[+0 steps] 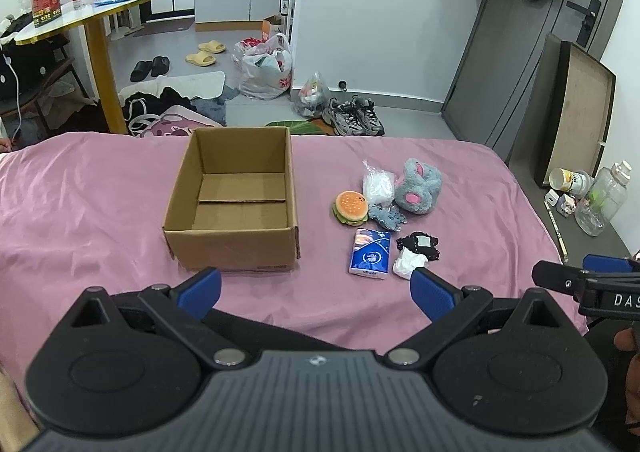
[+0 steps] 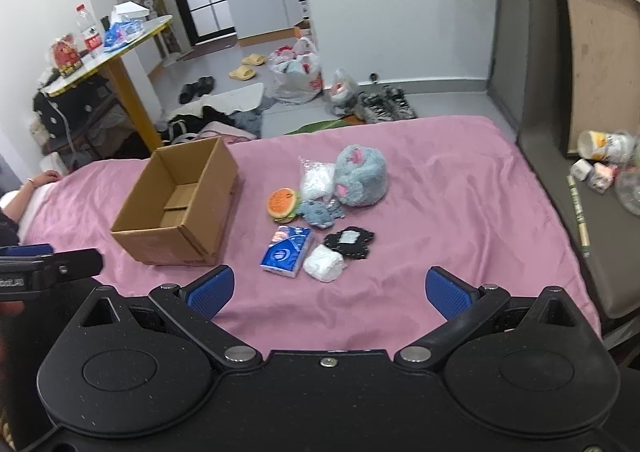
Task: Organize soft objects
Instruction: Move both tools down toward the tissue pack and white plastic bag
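A: Seven soft things lie in a loose cluster on the pink bedsheet [image 2: 440, 180], none in the cardboard box [image 1: 232, 248] yet; box sits open-topped and empty at about 11 o'clock from the left gripper [image 1: 316, 286], likely set there as the collecting bin.

B: Name the cluster?

A: Burger plush [image 2: 283, 204], clear bag of white stuff [image 2: 317, 180], grey-pink furry plush [image 2: 361, 181], small grey-blue plush [image 2: 320, 213] touching the burger, blue tissue pack [image 2: 287, 250], white wad [image 2: 324, 262], black lacy piece [image 2: 349, 243] just behind the wad; all at 12 o'clock from the right gripper [image 2: 330, 288], to the right of the box.

B: Tools?

A: Both spread wide, blue pads apart, nothing between them; each hovers low over the near edge of the bed. The right one shows at 3 o'clock in the left view, so the two are held side by side.

B: Why that layout?

A: My guess: goods grouped on the right-hand side so that arm can pick, box near enough for a short carry. Wad and tissue pack lie nearest, so probably first. Soft items will squash under the pads; the bag may slip.

B: Progress?

A: Judged nil; a start posture.
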A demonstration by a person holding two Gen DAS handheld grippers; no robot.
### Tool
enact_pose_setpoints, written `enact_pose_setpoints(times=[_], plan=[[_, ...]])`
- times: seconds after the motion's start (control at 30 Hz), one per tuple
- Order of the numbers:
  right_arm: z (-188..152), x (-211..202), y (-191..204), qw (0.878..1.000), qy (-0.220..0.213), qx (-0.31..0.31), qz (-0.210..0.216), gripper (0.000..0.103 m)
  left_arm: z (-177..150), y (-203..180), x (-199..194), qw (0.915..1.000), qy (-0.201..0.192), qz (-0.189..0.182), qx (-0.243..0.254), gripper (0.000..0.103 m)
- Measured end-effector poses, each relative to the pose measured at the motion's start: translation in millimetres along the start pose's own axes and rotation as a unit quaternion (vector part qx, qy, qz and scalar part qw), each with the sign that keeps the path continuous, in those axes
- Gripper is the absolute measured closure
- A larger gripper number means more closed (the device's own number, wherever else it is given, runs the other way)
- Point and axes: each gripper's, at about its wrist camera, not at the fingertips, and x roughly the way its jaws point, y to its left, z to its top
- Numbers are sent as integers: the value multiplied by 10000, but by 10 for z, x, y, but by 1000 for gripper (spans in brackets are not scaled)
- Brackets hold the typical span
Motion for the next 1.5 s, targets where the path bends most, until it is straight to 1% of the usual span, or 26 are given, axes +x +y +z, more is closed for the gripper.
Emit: enact_pose_setpoints(times=[0.2,0.37,0.53,0.6,0.73,0.77,0.83,0.87,0.9,1.0,1.1,1.17,1.23,1.3,1.43,1.5], plan=[[33,108,-114,10000,44,59,32,0,41,-72,156,10000,-8,-95,9,3],[36,238,-242,9996,119,243,97,0,81,-143,298,9999,34,-155,22,3],[54,401,-402,9973,234,632,300,0,105,-189,417,9998,53,-196,-49,4],[60,480,-470,9948,251,898,418,0,119,-208,477,9996,55,-240,-98,5],[77,651,-531,9907,259,1243,495,1,141,-265,615,9997,78,-190,-102,5],[80,698,-541,9897,264,1308,518,2,149,-283,659,9997,92,-196,-117,5],[82,799,-568,9868,328,1463,616,10,163,-312,750,9996,128,-189,-136,8],[82,855,-579,9854,357,1517,685,11,169,-327,794,9996,149,-184,-136,9],[84,910,-593,9842,379,1560,745,13,171,-338,845,9996,181,-176,-132,11],[93,1087,-631,9805,536,1716,791,22,170,-369,1021,9992,315,-160,-185,19],[112,1225,-659,9758,647,1868,936,27,166,-401,1210,9984,490,-163,-222,26],[116,1303,-667,9741,699,1932,948,31,160,-399,1324,9975,609,-179,-317,29],[116,1411,-682,9711,793,2045,940,38,166,-400,1428,9963,726,-179,-424,32],[114,1511,-691,9684,865,2134,962,43,181,-419,1527,9953,821,-158,-483,35],[124,1728,-704,9602,1060,2371,1027,47,190,-458,1711,9937,984,-91,-538,39],[137,1809,-690,9602,1106,2390,929,48,197,-466,1805,9925,1075,-74,-576,42]])
